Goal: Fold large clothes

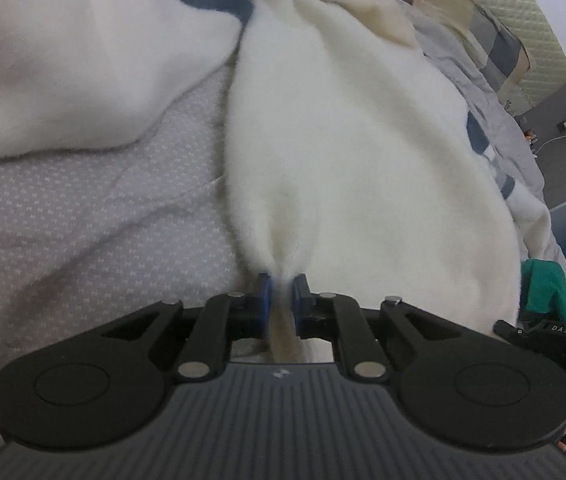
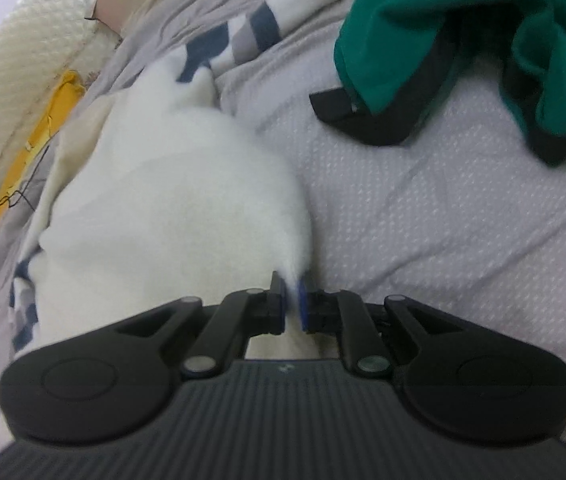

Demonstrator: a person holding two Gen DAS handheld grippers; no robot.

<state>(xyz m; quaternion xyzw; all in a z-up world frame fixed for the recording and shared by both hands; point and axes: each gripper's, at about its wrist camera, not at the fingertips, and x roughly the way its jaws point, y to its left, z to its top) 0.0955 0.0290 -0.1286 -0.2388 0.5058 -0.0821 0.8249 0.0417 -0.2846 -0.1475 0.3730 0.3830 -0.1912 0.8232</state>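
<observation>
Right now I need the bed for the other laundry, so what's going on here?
A person is folding a fluffy white garment on the grey bedsheet, holding a claw tool in each hand. The left claw is shut on a bunched edge of the white fabric, and the right claw is shut on another edge of it. A green garment lies to the side, untouched. The white one lies rumpled, not yet folded flat.

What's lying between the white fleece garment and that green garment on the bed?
Only bare grey dotted bedsheet separates the white fleece garment from the green garment, shown in the right wrist view.
</observation>
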